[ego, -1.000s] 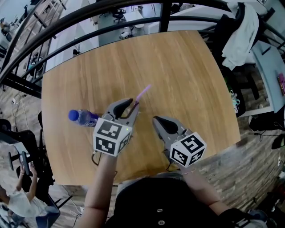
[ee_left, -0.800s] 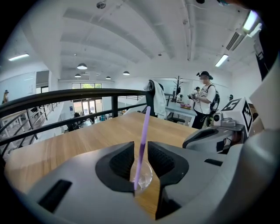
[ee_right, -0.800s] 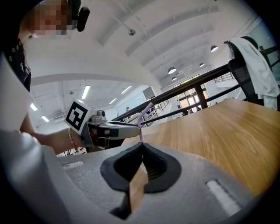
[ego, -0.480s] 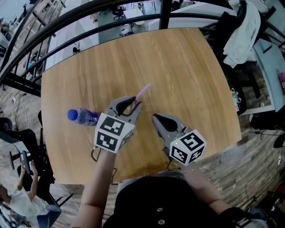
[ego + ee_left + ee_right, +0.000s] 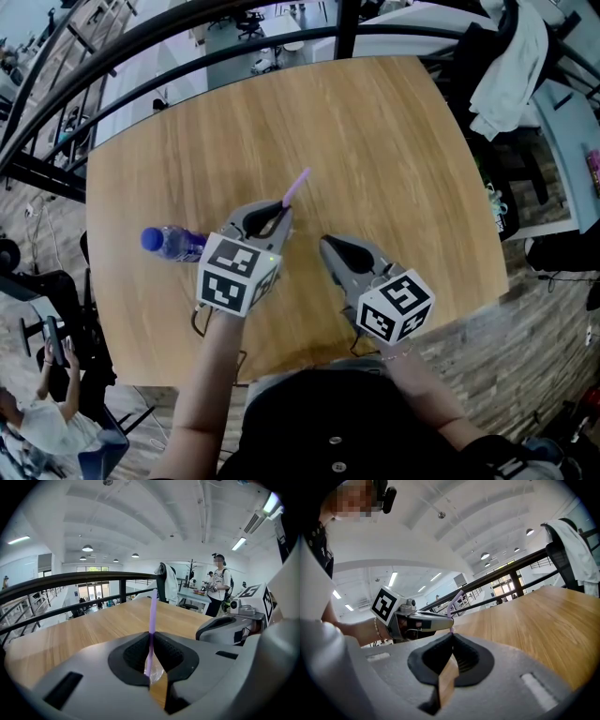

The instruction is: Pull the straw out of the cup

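Left gripper (image 5: 272, 220) pinching a purple straw (image 5: 295, 186) above a clear cup (image 5: 154, 670) on a wooden counter (image 5: 375, 141).

The left gripper's fingers (image 5: 131, 656) are pressing together on the straw, which is standing nearly upright. Most of its length is rising above the fingertips, and its lower end is hanging down between them towards the cup. The cup is sitting directly beneath those fingers, and it is unclear whether the straw's tip is inside it. The right gripper (image 5: 328, 246) is hovering just beside the left fingers, on their right. Its fingers (image 5: 426, 660) are meeting at the tips and gripping nothing. A bottle (image 5: 169, 243) with a blue cap is lying on the counter near the left fingers, on their far side from the right gripper.
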A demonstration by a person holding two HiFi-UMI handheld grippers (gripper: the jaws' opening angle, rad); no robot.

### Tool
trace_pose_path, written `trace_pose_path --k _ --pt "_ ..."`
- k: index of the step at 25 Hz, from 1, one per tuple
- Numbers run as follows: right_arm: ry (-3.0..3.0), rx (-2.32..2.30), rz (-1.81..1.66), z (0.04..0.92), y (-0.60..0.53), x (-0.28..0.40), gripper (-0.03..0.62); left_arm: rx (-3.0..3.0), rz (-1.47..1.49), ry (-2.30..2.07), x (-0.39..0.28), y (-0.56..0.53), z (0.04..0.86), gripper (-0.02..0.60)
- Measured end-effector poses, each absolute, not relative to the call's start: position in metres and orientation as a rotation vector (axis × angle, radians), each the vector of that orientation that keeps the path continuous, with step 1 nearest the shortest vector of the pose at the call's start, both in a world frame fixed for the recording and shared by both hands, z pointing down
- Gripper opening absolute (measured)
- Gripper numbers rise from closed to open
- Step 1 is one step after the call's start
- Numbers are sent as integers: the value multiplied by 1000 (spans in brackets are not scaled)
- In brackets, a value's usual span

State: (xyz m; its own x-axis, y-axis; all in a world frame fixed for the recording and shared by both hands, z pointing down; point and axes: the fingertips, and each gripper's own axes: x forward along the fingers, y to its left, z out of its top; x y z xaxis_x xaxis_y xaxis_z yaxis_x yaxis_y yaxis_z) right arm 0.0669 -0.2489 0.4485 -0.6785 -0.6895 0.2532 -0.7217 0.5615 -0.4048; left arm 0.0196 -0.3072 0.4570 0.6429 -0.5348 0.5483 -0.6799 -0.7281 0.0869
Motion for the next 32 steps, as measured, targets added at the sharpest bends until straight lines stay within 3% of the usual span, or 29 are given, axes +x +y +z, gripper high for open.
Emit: trace_pose_path --k 32 --pt "-2782 1256 601 404 -211 58 -2 2702 259 -1077 -6 -275 358 43"
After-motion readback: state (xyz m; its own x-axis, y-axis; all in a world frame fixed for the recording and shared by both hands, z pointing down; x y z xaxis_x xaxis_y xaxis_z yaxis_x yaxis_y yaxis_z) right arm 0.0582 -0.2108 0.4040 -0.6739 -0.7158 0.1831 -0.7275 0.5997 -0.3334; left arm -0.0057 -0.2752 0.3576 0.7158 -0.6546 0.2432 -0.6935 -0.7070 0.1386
